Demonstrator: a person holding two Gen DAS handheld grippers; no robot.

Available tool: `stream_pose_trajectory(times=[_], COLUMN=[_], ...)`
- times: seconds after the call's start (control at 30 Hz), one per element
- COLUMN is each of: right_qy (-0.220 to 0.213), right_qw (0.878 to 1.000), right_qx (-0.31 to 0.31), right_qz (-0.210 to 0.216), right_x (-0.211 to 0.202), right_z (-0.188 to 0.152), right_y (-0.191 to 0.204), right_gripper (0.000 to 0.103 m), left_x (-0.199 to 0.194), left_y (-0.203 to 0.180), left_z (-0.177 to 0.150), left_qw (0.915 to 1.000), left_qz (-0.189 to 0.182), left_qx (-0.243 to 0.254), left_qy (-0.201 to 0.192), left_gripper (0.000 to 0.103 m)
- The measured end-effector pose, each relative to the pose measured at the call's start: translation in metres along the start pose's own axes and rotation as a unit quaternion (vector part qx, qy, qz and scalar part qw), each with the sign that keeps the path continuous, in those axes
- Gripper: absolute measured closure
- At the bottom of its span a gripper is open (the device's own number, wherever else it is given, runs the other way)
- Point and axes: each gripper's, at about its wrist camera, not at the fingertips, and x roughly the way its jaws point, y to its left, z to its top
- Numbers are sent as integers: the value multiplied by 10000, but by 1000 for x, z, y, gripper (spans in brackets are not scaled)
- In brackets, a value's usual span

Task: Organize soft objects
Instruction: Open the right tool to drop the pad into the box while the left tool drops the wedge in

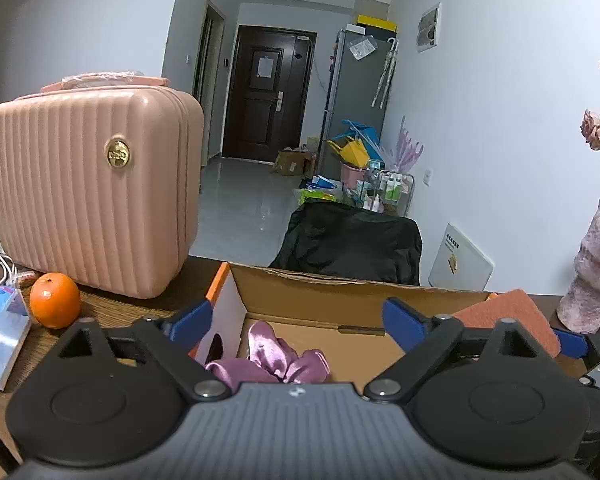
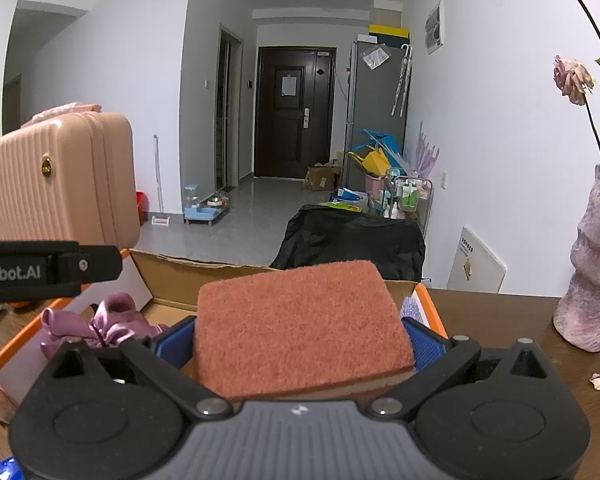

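Note:
An open cardboard box (image 1: 308, 284) with orange edges stands on the wooden table; it also shows in the right wrist view (image 2: 172, 276). A purple satin scrunchie (image 1: 276, 356) lies inside it, also seen in the right wrist view (image 2: 100, 320). My left gripper (image 1: 296, 320) is open and empty above the box. My right gripper (image 2: 300, 340) is shut on a red-brown scouring sponge (image 2: 300, 324) and holds it over the box's right side. The sponge also shows at the right of the left wrist view (image 1: 508, 312).
A pink ribbed case (image 1: 92, 188) stands at the left of the table, with an orange (image 1: 55, 300) and a tissue pack (image 1: 0, 328) in front of it. A purple vase (image 2: 592, 264) with dried roses stands at the right. A black-covered chair (image 1: 352, 240) is behind the box.

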Motion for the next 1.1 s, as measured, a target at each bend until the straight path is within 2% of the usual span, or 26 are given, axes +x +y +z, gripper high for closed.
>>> stream_pose_trajectory(times=[0.4, 0.77, 1.1], right_qy=[9, 22, -76], right_qw=[9990, 9995, 9998], right_qx=[212, 161, 111], right_qz=[402, 286, 170], right_x=[-1, -6, -31], right_z=[1, 0, -9], right_y=[-6, -5, -6], right_gripper=[0, 0, 0], left_x=[-5, -12, -34], left_y=[-3, 4, 14], left_z=[2, 3, 2], left_qw=[10000, 9998, 9994], left_qz=[61, 151, 252], left_qx=[52, 5, -15], left_qy=[-45, -102, -225], left_gripper=[0, 0, 0])
